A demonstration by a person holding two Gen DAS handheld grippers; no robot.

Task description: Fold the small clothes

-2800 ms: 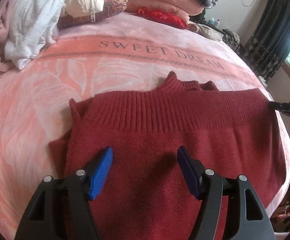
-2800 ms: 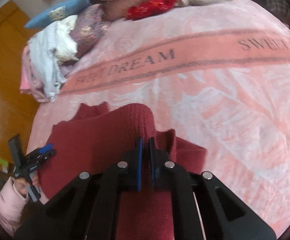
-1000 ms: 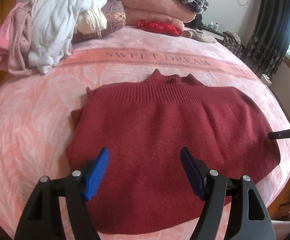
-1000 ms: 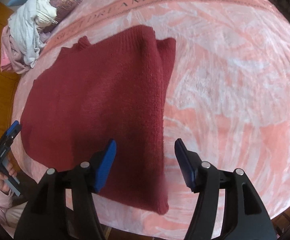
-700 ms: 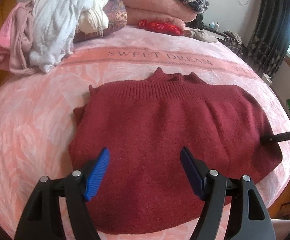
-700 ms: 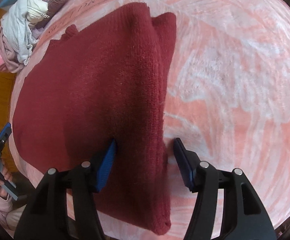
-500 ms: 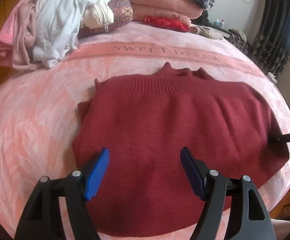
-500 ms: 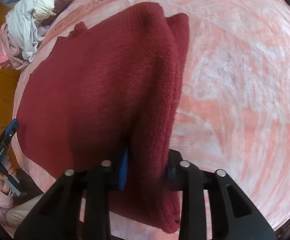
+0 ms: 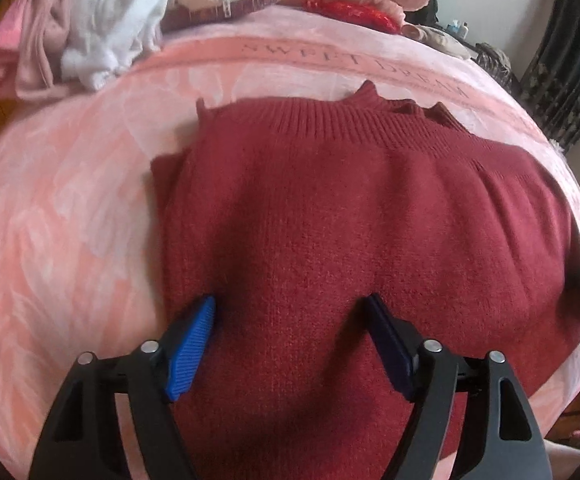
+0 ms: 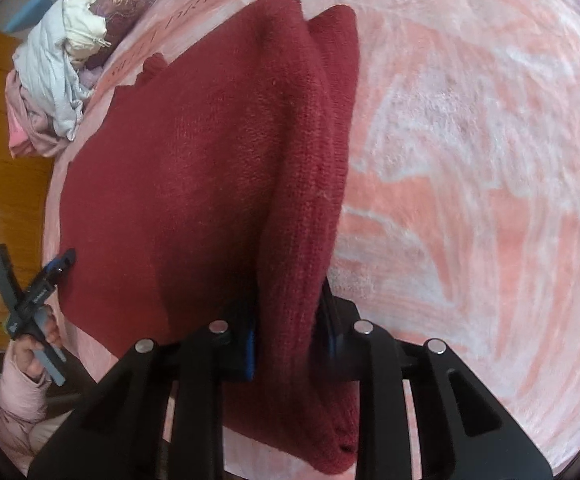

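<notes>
Now, right gripper [image 10: 290,340]: you're pinching the red sweater's [image 9: 369,220] folded edge.
Left gripper [image 9: 290,312]: jaws spread over the sweater.
Room: bare pink blanket [image 10: 469,160] rightward, right view only.

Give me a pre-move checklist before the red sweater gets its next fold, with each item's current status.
1. Right gripper clamped on the folded right edge of the red sweater: ok.
2. Left gripper gripping the sweater: not ok, jaws open, hovering over the near part.
3. All layers caught in the right grip: cannot tell.
4. Sweater lying flat on the pink blanket: ok.
5. Clothes pile clear of the sweater: ok.
</notes>
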